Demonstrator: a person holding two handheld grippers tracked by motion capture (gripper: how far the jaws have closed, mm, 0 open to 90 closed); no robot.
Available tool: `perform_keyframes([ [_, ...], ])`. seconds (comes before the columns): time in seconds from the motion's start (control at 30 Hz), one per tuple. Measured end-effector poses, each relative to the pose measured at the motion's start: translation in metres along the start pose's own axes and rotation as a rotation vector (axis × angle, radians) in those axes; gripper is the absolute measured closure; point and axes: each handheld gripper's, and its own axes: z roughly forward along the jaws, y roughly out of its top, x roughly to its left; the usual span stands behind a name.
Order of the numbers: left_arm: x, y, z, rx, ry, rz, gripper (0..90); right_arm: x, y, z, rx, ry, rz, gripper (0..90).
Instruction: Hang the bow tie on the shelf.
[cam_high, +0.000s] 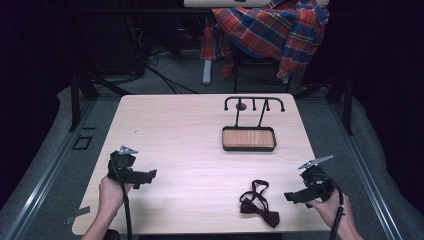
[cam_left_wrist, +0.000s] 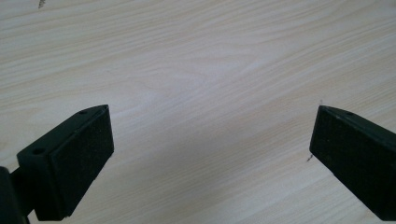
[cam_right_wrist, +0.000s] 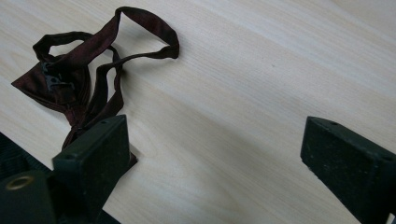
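A dark red bow tie (cam_high: 260, 204) with its looped strap lies on the wooden table near the front edge, right of centre. My right gripper (cam_high: 291, 197) hovers just to its right, jaws wide apart and empty. In the right gripper view the bow tie (cam_right_wrist: 70, 79) lies at the upper left, partly behind my left jaw. A black rack with hooks (cam_high: 254, 104) stands over a wooden tray (cam_high: 248, 138) at the back right of the table. My left gripper (cam_high: 150, 176) is at the front left, open over bare wood (cam_left_wrist: 205, 93).
A plaid shirt (cam_high: 272, 30) hangs over a chair beyond the table. The table's front edge (cam_high: 200, 232) runs just below both hands. Dark stands and cables stand on the floor at the back left.
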Motion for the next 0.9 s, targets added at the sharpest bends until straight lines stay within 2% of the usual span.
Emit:
perform_keyframes([
  [0.27, 0.001, 0.0, 0.001, 0.007, -0.012, -0.007, 0.0, 0.004, 0.001, 0.002, -0.005, 0.024, 0.004, 0.2],
  [0.37, 0.001, 0.0, 0.002, 0.008, -0.015, -0.007, 0.0, 0.007, 0.002, 0.002, 0.009, 0.026, -0.003, 0.0],
  [0.4, 0.002, 0.0, 0.002, 0.012, -0.019, -0.007, 0.0, 0.011, 0.004, 0.003, 0.021, 0.039, -0.021, 0.0],
  [0.5, 0.002, -0.001, 0.002, 0.012, -0.019, -0.008, 0.0, 0.014, 0.005, 0.005, 0.022, 0.051, -0.026, 0.0],
  [0.53, 0.002, 0.0, 0.002, 0.012, -0.02, -0.007, 0.0, 0.017, 0.006, 0.007, 0.021, 0.068, -0.027, 0.0],
  [0.9, 0.003, 0.0, 0.002, 0.013, -0.025, -0.003, 0.0, 0.03, 0.011, 0.014, 0.035, 0.095, -0.067, 0.0],
])
